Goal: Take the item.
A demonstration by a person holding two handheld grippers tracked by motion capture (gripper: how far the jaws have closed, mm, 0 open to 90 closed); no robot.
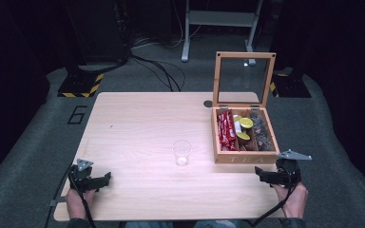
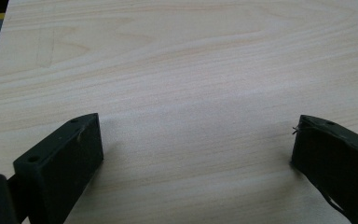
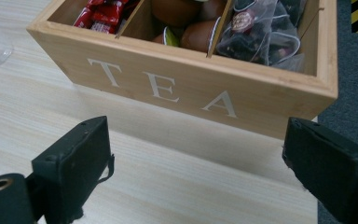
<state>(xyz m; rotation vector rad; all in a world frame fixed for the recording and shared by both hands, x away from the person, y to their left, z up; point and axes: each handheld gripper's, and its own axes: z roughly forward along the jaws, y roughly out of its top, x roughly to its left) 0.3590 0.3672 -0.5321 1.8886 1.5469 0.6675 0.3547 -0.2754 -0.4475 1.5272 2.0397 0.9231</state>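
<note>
The right hand-held gripper (image 1: 266,176) waits wide and empty at lower right, just below the open tea box (image 1: 245,156); the left hand-held gripper (image 1: 105,179), also wide, sits lower left. A careless reach could topple the plastic cup (image 1: 182,152) at centre bench (image 1: 138,123).

Cup (image 1: 182,152) mid-table (image 1: 133,123); tea box (image 1: 245,156) right of it.

A pale wooden surface (image 1: 138,128) stands on grey carpet (image 1: 38,142) in a dim room. Beyond its far edge, black cables (image 1: 159,69) trail across the floor between yellow-and-black striped bases (image 1: 80,85) and a grey metal frame (image 1: 218,21). A "6" (image 1: 77,114) marks the carpet by the far left corner.
</note>
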